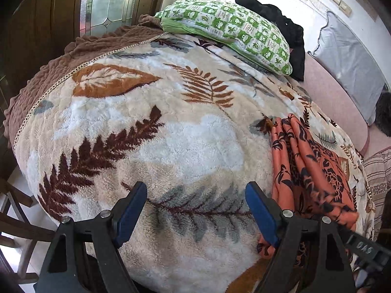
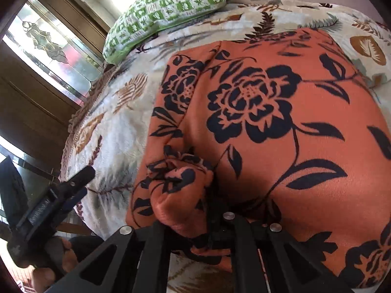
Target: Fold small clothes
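Orange floral garment [image 2: 281, 131] spread on the leaf-print blanket [image 1: 151, 127] at the bed's near edge. Right gripper [image 2: 215, 210] apparently clamps a bunched fold; left gripper [image 1: 195, 210], jaws apart, hovers beside it.

1 orange floral garment [image 2: 281, 127], 1 leaf blanket [image 1: 146, 127], 1 green pillow [image 1: 234, 31], 2 grippers: left [image 1: 196, 210], right [image 2: 215, 210].

A fleece blanket [image 1: 171, 131] with leaf prints covers the bed; a green checked pillow [image 1: 232, 29] lies far ahead of the left hand-held gripper [image 1: 195, 210]; black clothing [image 1: 281, 22] sits behind the pillow.
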A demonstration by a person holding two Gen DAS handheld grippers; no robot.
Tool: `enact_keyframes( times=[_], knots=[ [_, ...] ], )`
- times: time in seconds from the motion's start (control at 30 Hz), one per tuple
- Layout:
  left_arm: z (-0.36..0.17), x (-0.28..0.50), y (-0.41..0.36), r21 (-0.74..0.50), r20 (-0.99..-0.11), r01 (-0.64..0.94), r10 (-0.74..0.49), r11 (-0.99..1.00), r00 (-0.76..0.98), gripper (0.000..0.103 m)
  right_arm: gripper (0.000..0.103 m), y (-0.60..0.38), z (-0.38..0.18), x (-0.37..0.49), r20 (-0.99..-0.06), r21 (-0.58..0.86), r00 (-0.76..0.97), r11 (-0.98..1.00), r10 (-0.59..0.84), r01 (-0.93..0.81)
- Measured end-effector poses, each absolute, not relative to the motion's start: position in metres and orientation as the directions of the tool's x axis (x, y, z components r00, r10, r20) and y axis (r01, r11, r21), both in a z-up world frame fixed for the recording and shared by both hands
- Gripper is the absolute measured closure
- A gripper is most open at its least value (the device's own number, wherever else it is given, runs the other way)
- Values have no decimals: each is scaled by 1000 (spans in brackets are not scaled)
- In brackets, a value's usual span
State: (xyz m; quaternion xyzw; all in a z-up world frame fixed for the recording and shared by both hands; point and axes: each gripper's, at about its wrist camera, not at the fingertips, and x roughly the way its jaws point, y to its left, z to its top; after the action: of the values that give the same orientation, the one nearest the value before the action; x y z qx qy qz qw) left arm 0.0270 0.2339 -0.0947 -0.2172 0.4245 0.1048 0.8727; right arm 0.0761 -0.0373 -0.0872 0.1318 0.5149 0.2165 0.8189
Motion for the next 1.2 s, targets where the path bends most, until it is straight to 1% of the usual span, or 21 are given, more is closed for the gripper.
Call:
enact_keyframes(
  times=[0.1, 0.17, 0.2, 0.27, 0.3, 0.33, 0.37, 0.43, 0.5, 0.57, 0.67, 0.77, 0.87, 0.9, 0.97, 1.07, 1.1, 1.13, 1.17, 1.2],
  knots=[
    [-93, 29, 233, -321, -780, -353, -33, 879, 625, 20, 95, -36, -52, 81, -743, 451, 427, 857, 515, -248],
    [-92, 30, 233, -336, -773, -346, -47, 876, 632, 20, 94, -30, -39, 79, -726, 443, 455, 857, 515, -263],
    [-92, 30, 233, -338, -770, -346, -46, 875, 636, 20, 90, -25, -42, 79, -733, 434, 450, 861, 509, -265],
    [-91, 27, 236, -345, -764, -345, -48, 873, 643, 20, 74, -9, -77, 82, -786, 436, 351, 859, 509, -270],
    [-91, 25, 238, -350, -760, -346, -48, 871, 648, 20, 57, -3, -97, 83, -796, 476, 272, 837, 540, -271],
    [-90, 23, 239, -353, -755, -346, -47, 869, 654, 20, 49, -5, -107, 79, -767, 533, 249, 803, 591, -264],
    [-89, 21, 240, -355, -750, -343, -46, 869, 660, 20, 46, -13, -105, 74, -727, 574, 276, 777, 629, -260],
    [-85, 18, 235, -364, -743, -317, -67, 876, 666, 20, 29, -31, -98, 68, -671, 643, 286, 729, 684, -237],
    [-77, 17, 221, -392, -727, -259, -124, 883, 675, 20, 26, -57, -86, 60, -633, 665, 341, 714, 695, -218],
    [-64, 17, 196, -412, -706, -173, -193, 895, 682, 20, 22, -87, -75, 51, -611, 663, 415, 722, 674, -197],
    [-53, 22, 156, -404, -704, -71, -260, 912, 661, 20, 20, -126, -77, 41, -591, 687, 476, 716, 651, -127],
    [-66, 33, 133, -350, -769, -90, -232, 932, 595, 20, 20, -155, -83, 34, -573, 722, 497, 689, 652, -71],
    [-86, 37, 130, -358, -815, -141, -235, 923, 530, 21, 20, -170, -86, 32, -546, 748, 503, 661, 670, -68],
    [-87, 36, 129, -355, -817, -146, -231, 923, 528, 27, 20, -172, -87, 32, -537, 753, 504, 653, 677, -74],
    [-81, 34, 121, -312, -818, -136, -193, 940, 542, 35, 20, -176, -90, 32, -522, 764, 506, 640, 687, -81],
    [-70, 32, 105, -209, -801, -99, -112, 973, 587, 35, 20, -180, -94, 27, -503, 777, 505, 623, 701, -90],
    [-71, 35, 103, -200, -806, -97, -107, 975, 582, 36, 20, -180, -95, 27, -497, 782, 505, 616, 706, -92],
    [-76, 39, 104, -213, -818, -105, -118, 971, 563, 43, 20, -182, -96, 27, -491, 787, 504, 610, 711, -92],
    [-85, 44, 106, -229, -837, -120, -133, 966, 530, 84, 20, -183, -96, 27, -485, 793, 503, 603, 716, -93],
    [-94, 48, 110, -254, -859, -147, -153, 956, 489, 92, 20, -184, -97, 27, -481, 797, 500, 596, 720, -92]
  ],
)
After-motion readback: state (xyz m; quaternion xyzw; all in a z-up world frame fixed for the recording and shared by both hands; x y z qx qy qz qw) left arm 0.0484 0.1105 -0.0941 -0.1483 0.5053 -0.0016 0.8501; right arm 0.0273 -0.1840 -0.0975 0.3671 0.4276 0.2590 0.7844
